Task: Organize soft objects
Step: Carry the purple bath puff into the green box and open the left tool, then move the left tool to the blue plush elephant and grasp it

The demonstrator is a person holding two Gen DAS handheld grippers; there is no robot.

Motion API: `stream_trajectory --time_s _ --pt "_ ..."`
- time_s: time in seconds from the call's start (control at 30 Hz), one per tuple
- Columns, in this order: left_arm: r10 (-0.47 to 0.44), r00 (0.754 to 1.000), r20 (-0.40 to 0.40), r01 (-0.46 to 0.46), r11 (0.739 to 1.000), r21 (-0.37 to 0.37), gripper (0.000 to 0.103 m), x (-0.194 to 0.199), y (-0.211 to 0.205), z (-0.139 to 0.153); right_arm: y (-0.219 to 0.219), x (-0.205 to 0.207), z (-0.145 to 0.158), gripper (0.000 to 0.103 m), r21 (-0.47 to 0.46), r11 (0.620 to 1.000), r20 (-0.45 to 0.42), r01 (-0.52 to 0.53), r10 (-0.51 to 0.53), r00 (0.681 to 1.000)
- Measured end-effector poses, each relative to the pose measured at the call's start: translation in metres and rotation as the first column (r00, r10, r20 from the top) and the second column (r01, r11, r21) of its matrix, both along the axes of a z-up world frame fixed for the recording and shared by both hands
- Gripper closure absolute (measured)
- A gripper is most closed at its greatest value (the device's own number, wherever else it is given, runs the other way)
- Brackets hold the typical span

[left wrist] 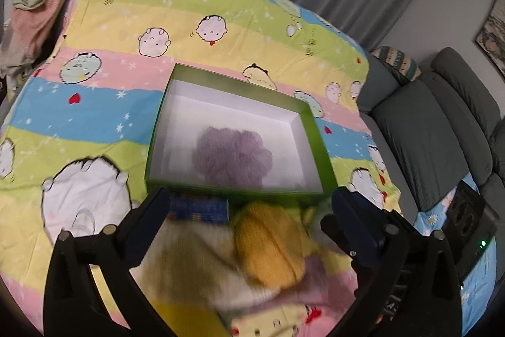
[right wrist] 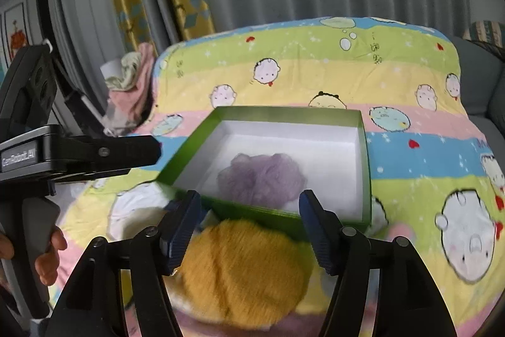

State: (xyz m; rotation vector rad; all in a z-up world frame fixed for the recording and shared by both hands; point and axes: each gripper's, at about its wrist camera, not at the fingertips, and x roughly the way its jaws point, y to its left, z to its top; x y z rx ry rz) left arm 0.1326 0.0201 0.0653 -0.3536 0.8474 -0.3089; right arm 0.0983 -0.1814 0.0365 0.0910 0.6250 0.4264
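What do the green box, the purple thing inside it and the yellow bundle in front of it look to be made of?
Shallow green box with white lining: likely cardboard, smooth and slightly glossy, with thin, stiff, sharp-cornered walls. Purple ruffled puff inside it: probably gathered mesh or netting, semi-sheer and frilly; blur leaves it open. Mustard-yellow bundle: looks like knit or fuzzy yarn fabric, matte with a ribbed, fibrous surface.

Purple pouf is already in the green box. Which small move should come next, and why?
Probably lower the right gripper and close it on the yellow ball. Its jaws stand open around the ball, which lies just outside the green box, while only the purple pouf is inside.
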Motion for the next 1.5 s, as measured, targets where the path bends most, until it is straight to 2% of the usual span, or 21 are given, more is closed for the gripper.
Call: stream_trajectory --time_s 0.17,0.33,0.47,0.67,0.83,1.0,1.27,1.4,1.5 --pt "-0.013 0.999 0.033 0.012 0.999 0.044 0.001 -0.054 0.000 0.006 -0.006 -0.043 0.002 0.036 0.018 0.999 0.013 -0.026 0.026 1.000" --pt "0.008 0.999 0.050 -0.013 0.995 0.095 0.001 -0.105 0.002 -0.002 -0.016 -0.078 0.003 0.031 0.030 0.999 0.030 -0.019 0.018 0.999" --pt "0.021 0.999 0.050 -0.027 0.992 0.121 0.001 -0.136 0.004 -0.009 -0.021 -0.096 0.002 0.030 0.035 0.999 0.030 -0.015 0.014 0.999" --pt "0.026 0.999 0.026 -0.028 0.997 0.068 0.001 -0.168 0.007 -0.018 -0.023 -0.119 -0.005 0.030 0.090 0.995 0.014 -0.041 0.040 0.999" --pt "0.011 0.999 0.032 -0.012 0.999 0.051 0.001 -0.177 0.000 -0.018 -0.027 -0.131 -0.014 0.030 0.090 0.995 0.002 -0.039 0.039 0.999" --pt "-0.005 0.999 0.049 0.003 0.999 0.043 0.001 -0.177 -0.009 -0.020 -0.039 -0.139 -0.022 0.030 0.055 0.998 -0.010 0.005 -0.004 1.000" --pt "0.011 1.000 0.003 -0.011 1.000 0.013 0.001 -0.163 -0.007 -0.040 -0.056 -0.145 -0.036 0.030 0.020 0.998 -0.020 0.058 -0.058 0.998" --pt "-0.029 1.000 -0.006 0.029 1.000 0.001 0.001 -0.153 -0.021 -0.043 -0.074 -0.139 -0.045 0.030 0.044 0.994 -0.038 0.103 -0.101 0.994" --pt "-0.094 0.996 0.014 0.094 0.996 -0.012 0.001 -0.142 -0.040 -0.037 -0.088 -0.133 -0.051 0.030 0.058 0.989 -0.050 0.136 -0.133 0.990"
